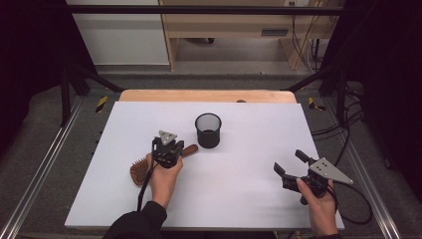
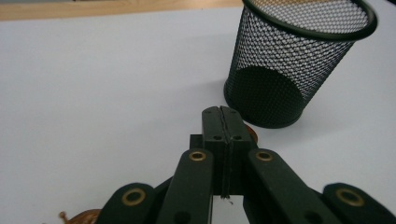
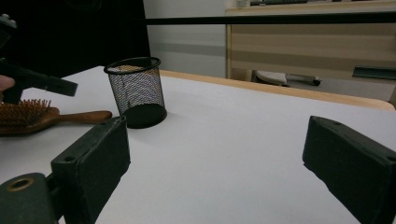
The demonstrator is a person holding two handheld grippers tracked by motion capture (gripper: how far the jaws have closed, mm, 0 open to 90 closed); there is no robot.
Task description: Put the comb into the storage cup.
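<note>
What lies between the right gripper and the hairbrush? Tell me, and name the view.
Nothing: between the right gripper and the hairbrush is bare white table. The high view shows it; the mesh cup stands farther back.

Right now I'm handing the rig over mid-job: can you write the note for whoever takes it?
Left gripper: jaws shut, nothing seen between them, poised over the handle of the wooden hairbrush. I cannot tell whether it touches the handle.
Right gripper: open, empty, low over the near right part of the white table.
Things: the hairbrush lies flat, bristles up, left of centre. The black mesh cup stands upright and empty just beyond the handle's end.
Done: the left gripper has been brought to the brush.
Left: the brush is not gripped or lifted. Probably open the jaws, take the handle, and move it, perhaps to the cup.
</note>
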